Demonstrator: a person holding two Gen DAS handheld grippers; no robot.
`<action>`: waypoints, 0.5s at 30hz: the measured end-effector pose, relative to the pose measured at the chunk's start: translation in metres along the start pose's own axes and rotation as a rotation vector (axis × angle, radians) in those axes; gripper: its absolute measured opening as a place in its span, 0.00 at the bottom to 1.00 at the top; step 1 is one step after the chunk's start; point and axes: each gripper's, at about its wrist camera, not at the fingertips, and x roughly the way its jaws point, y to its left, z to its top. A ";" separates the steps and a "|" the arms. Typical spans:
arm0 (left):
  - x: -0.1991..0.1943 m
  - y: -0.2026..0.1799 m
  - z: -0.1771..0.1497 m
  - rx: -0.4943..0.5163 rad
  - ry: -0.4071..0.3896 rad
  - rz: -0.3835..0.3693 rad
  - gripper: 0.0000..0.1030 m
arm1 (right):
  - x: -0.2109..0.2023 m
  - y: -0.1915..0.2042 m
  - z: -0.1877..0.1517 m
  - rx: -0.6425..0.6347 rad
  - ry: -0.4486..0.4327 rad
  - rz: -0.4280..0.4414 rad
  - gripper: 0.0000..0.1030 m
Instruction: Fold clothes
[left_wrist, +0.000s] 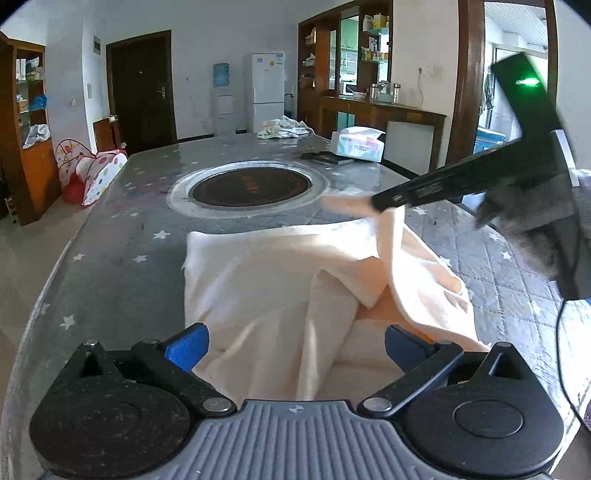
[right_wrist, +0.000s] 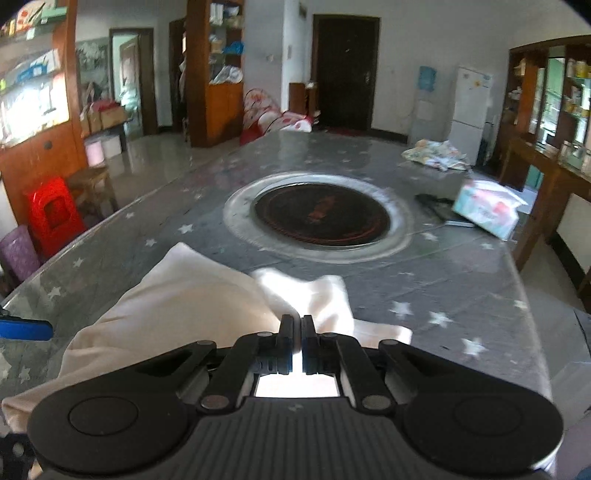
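My right gripper (right_wrist: 297, 332) had its fingers pressed together on a thin edge of the cream garment (left_wrist: 280, 280), pinching cloth that lifted in a peak from the pile toward them. My left gripper (left_wrist: 295, 343) hung with its blue fingers (left_wrist: 186, 345) spread wide, nothing between them, the garment lying on the worktop (left_wrist: 122, 236) straight ahead and partly under them. The garment looked soft and light: it sagged from the pinch in loose folds and showed no stiffness, so I judged it would drape and slip out of shape unless held at two points. A single layer seemed easy to lose from a shallow grip. The flat near edge just ahead of my left fingers looked the best place to take hold, well in from the hem. How far the folding stood, I could not tell.
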 end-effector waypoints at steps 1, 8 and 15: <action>0.000 -0.001 -0.001 0.001 0.001 -0.004 1.00 | -0.008 -0.006 -0.003 0.007 -0.011 -0.009 0.03; -0.003 -0.011 -0.005 0.031 0.000 -0.020 1.00 | -0.062 -0.041 -0.036 0.042 -0.058 -0.104 0.03; -0.004 -0.018 -0.010 0.041 0.014 -0.039 1.00 | -0.111 -0.077 -0.076 0.094 -0.070 -0.239 0.03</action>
